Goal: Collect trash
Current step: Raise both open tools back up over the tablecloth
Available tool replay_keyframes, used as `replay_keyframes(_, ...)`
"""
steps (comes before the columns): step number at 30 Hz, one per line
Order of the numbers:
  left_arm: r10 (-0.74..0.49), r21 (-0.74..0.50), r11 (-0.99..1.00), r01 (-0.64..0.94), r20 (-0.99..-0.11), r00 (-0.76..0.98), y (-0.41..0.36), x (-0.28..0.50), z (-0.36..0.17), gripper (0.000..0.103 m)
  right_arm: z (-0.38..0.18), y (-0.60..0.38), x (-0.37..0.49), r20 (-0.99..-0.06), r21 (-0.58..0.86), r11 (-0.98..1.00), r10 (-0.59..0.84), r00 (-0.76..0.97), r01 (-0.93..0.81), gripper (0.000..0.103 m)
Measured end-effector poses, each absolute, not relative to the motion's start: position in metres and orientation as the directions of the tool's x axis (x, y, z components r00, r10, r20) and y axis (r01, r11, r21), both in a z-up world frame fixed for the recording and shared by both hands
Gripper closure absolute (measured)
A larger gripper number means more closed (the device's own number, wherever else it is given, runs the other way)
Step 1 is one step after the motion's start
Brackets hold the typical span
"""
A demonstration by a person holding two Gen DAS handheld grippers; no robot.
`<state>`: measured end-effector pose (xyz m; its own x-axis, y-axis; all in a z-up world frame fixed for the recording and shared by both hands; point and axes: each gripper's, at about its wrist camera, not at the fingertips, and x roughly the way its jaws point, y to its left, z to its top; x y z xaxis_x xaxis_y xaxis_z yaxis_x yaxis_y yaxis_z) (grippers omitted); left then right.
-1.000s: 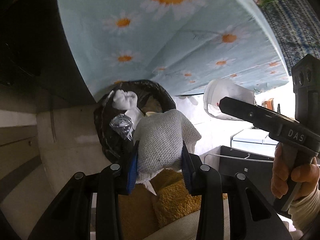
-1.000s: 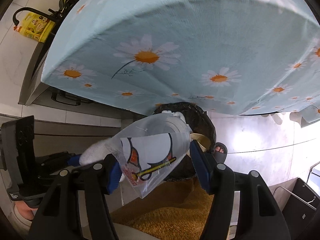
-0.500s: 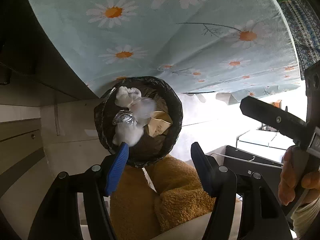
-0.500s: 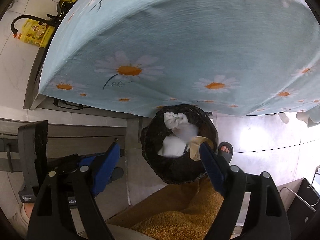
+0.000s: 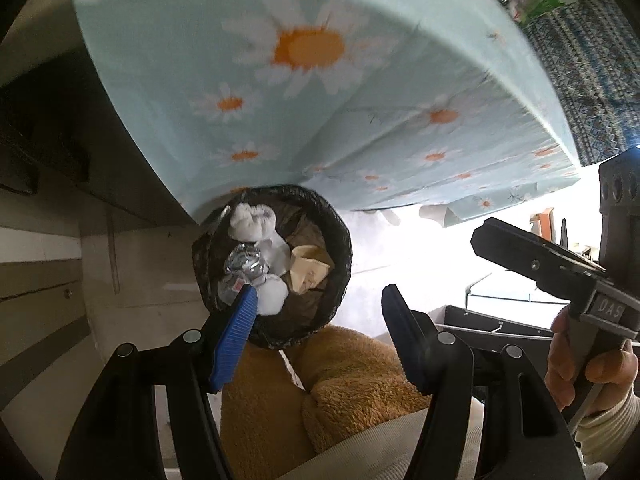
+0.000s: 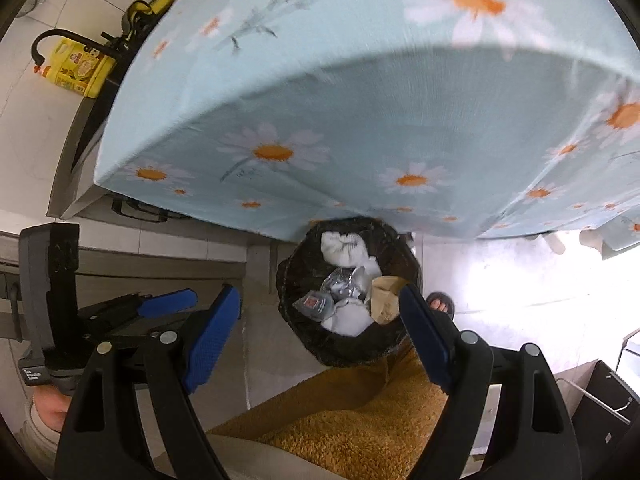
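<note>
From my left wrist view, the left gripper [image 5: 316,320] now stands with its blue-padded jaws apart and bare; the white woven cloth wad it clamped a second ago is gone from between them. It lies down in the round black-lined trash bin [image 5: 338,248], among white crumpled tissues [image 5: 253,220], a brown paper scrap [image 5: 308,270] and crinkled foil [image 5: 245,262].

From my right wrist view, the right gripper [image 6: 320,330] is likewise spread wide and empty. Its clear printed plastic bag [image 6: 314,304] has dropped into the same bin [image 6: 290,280], just under the edge of the daisy-print light-blue tablecloth [image 6: 360,120].

I judge both drops done; next I go looking for remaining trash.
</note>
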<state>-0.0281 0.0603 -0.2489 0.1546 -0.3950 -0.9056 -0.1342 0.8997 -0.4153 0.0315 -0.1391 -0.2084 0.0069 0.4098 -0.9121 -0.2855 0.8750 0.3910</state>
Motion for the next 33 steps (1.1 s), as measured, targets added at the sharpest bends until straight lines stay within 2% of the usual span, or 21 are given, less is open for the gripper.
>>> replay_keyframes(10, -0.400, -0.421, 0.907, -0.029, -0.880, 0.256, 0.062, -0.032, -0.189, 0.040, -0.178, -0.142, 0.021, -0.896, 0.398, 0.873, 0.435, 0.083, -0.283, 0.022)
replay_keyframes(18, -0.393, -0.402, 0.915, 0.048, -0.856, 0.335, 0.061, -0.023, -0.146, 0.040, -0.131, -0.147, 0.021, -0.876, 0.359, 0.872, 0.438, 0.203, -0.333, 0.022)
replay_keyframes(31, -0.334, -0.368, 0.929, 0.038, -0.789, 0.516, 0.071, 0.019, -0.071, 0.040, -0.049, -0.161, 0.071, -0.800, 0.275, 0.844, 0.466, 0.378, -0.460, 0.022)
replay_keyframes(33, -0.328, -0.362, 0.931, 0.044, -0.780, 0.532, 0.069, 0.028, -0.062, 0.040, -0.039, -0.163, 0.088, -0.786, 0.272, 0.835, 0.480, 0.390, -0.478, 0.019)
